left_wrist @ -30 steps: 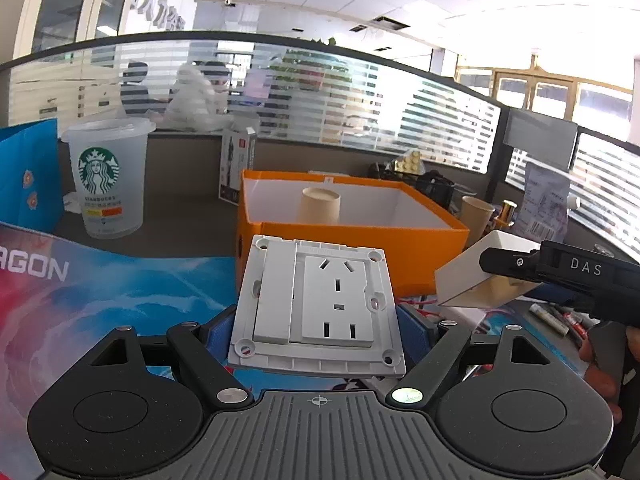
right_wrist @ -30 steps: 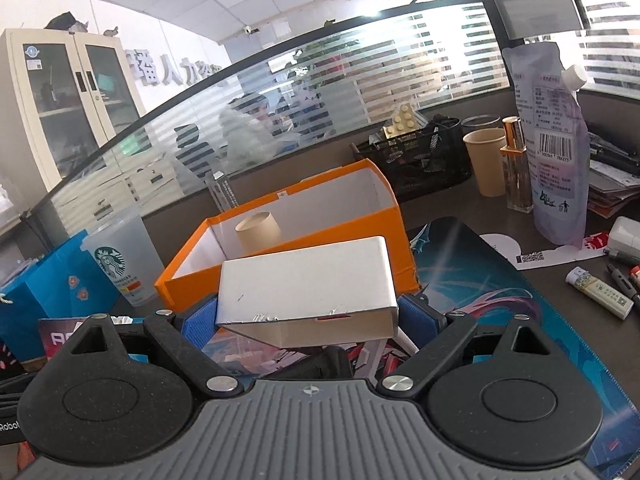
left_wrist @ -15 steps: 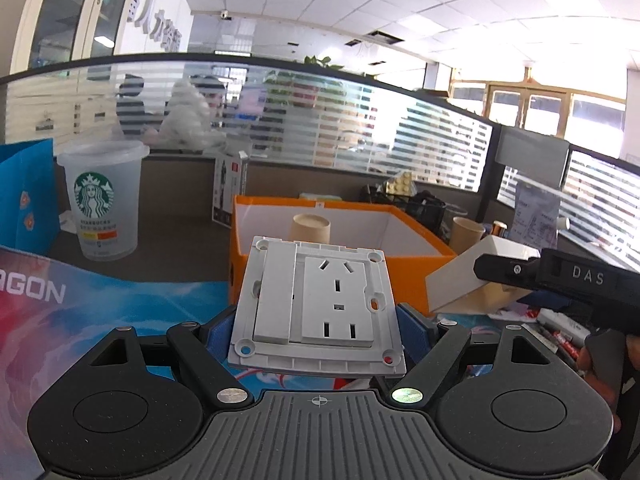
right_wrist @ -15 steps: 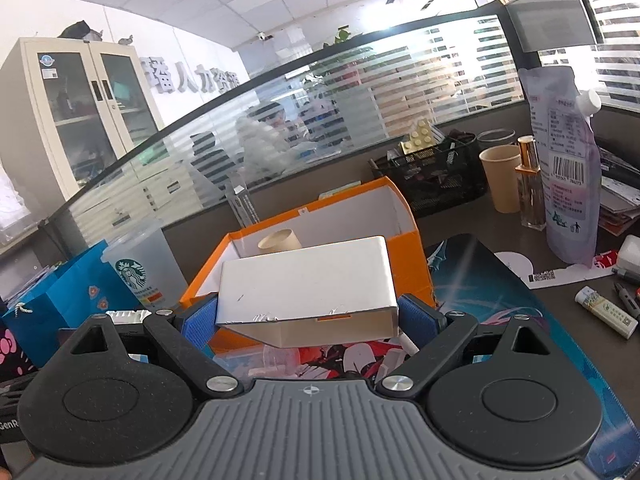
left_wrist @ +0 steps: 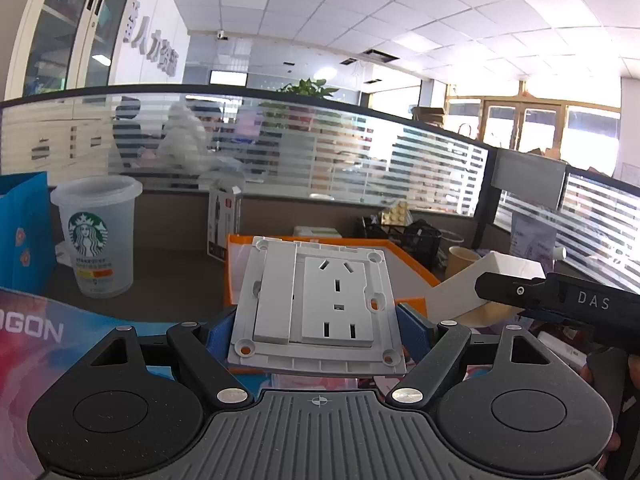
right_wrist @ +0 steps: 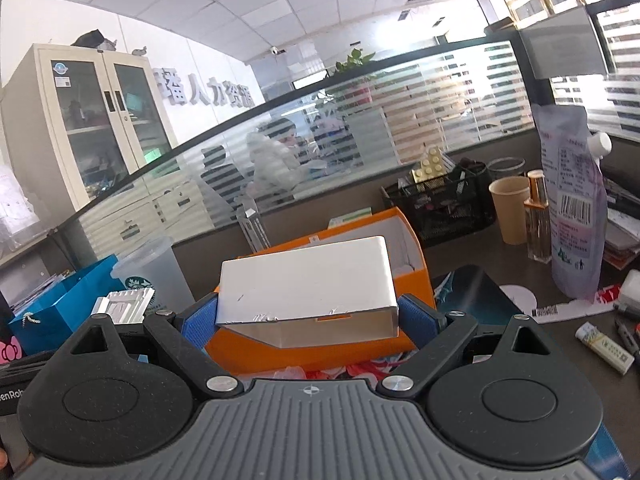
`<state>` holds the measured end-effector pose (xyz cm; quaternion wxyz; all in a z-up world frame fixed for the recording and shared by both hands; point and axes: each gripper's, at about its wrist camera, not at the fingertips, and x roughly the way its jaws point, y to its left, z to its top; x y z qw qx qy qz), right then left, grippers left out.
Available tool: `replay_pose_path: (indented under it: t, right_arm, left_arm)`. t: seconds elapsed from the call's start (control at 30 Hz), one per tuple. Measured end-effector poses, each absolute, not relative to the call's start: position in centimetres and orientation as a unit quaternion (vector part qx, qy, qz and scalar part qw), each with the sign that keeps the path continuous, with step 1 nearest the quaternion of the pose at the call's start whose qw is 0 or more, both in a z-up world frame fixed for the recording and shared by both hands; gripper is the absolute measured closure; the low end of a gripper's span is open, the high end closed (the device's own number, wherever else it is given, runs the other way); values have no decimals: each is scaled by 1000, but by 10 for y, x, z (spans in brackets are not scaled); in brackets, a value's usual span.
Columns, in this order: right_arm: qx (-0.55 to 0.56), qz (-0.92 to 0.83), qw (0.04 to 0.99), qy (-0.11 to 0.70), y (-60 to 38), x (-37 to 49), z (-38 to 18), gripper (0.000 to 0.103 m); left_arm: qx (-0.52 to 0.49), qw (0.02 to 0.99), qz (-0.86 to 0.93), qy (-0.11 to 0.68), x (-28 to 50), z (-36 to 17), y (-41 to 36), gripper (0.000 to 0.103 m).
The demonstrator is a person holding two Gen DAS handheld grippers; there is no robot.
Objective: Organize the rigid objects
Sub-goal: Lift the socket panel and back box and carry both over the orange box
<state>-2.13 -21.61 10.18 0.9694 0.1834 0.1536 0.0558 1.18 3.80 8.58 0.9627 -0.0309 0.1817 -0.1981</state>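
The left gripper (left_wrist: 320, 332) has its blue fingers (left_wrist: 219, 330) pressed against the two side edges of a grey wall socket (left_wrist: 318, 304), held face up and clear of the table. The socket looks like hard moulded plastic: stiff, light, and smooth enough to slide if the squeeze slackens. Its thin flat rim gives the pads little to bite, so the side edges near the middle seem the safest hold.

The right gripper (right_wrist: 308, 320) grips a white box (right_wrist: 306, 286) the same way, fingers (right_wrist: 418, 316) closed on its short ends. It is probably thin card or light plastic, possibly hollow, so a hard squeeze could dent it; the ends near the corners should be stiffest.

Just beyond both lies the open orange box (right_wrist: 416, 260) on the table (right_wrist: 472, 248), likely where these go. Farther back stand a plastic cup (left_wrist: 98, 236) and a paper cup (right_wrist: 510, 210).
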Motion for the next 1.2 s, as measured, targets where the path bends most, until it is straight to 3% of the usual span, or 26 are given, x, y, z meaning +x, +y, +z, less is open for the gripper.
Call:
replay_pose_path:
  t: [1.2]
  right_arm:
    - [172,66,975,127,-221,27,132,11]
  left_arm:
    - [-29,967,-193,163,67,112,23,21]
